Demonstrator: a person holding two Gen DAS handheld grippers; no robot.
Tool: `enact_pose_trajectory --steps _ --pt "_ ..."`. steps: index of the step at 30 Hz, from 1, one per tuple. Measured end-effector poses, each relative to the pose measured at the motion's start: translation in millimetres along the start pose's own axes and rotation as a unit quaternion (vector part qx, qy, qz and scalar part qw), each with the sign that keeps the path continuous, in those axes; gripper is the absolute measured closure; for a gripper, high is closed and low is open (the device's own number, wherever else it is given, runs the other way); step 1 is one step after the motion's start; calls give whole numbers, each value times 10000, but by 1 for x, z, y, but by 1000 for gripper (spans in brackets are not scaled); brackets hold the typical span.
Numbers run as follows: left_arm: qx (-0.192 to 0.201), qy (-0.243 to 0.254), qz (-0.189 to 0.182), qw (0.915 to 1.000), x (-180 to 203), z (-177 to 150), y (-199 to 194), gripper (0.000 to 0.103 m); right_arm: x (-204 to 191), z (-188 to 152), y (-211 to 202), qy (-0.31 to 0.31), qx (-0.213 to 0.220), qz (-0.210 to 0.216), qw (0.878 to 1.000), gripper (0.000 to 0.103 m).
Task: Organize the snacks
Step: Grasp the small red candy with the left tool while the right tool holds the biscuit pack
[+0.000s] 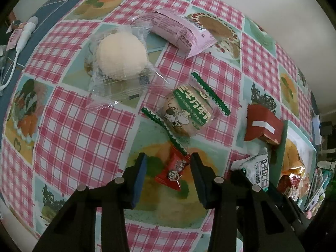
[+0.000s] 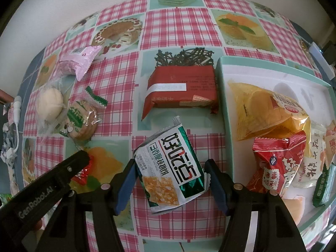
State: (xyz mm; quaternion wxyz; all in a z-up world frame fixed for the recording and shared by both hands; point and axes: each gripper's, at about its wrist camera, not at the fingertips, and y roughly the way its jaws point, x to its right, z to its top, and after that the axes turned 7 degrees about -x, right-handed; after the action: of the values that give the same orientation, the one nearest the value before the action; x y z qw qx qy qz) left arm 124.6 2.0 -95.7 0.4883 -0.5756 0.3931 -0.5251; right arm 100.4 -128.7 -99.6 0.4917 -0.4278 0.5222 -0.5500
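Note:
My left gripper (image 1: 168,163) is open, its jaws on either side of a small red candy packet (image 1: 173,171) lying on the checked tablecloth. My right gripper (image 2: 170,168) is open around a green-and-white cracker packet (image 2: 171,168), which also shows in the left wrist view (image 1: 257,171). A red wafer pack (image 2: 182,88), a green cow-print biscuit pack (image 1: 187,113), a clear-wrapped round bun (image 1: 121,55) and a pink packet (image 1: 174,31) lie on the cloth. A teal tray (image 2: 222,96) at the right holds several snack bags.
The left gripper's arm (image 2: 52,178) crosses the lower left of the right wrist view. A white cable and handle (image 1: 25,33) lie at the table's left edge. A pale wall stands behind the table.

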Motion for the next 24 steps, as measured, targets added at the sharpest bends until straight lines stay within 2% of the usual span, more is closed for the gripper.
enact_pose_trajectory --steps 6,16,24 --pt "11 -96 211 9997 -11 -1 -8 59 0 -1 0 63 -9 56 10000 35" --pt "22 -19 38 10000 -17 0 -19 59 1 0 0 109 -23 84 9999 35" --pt "-68 73 191 9998 -11 -5 -12 60 1 0 0 132 -24 77 9999 35"
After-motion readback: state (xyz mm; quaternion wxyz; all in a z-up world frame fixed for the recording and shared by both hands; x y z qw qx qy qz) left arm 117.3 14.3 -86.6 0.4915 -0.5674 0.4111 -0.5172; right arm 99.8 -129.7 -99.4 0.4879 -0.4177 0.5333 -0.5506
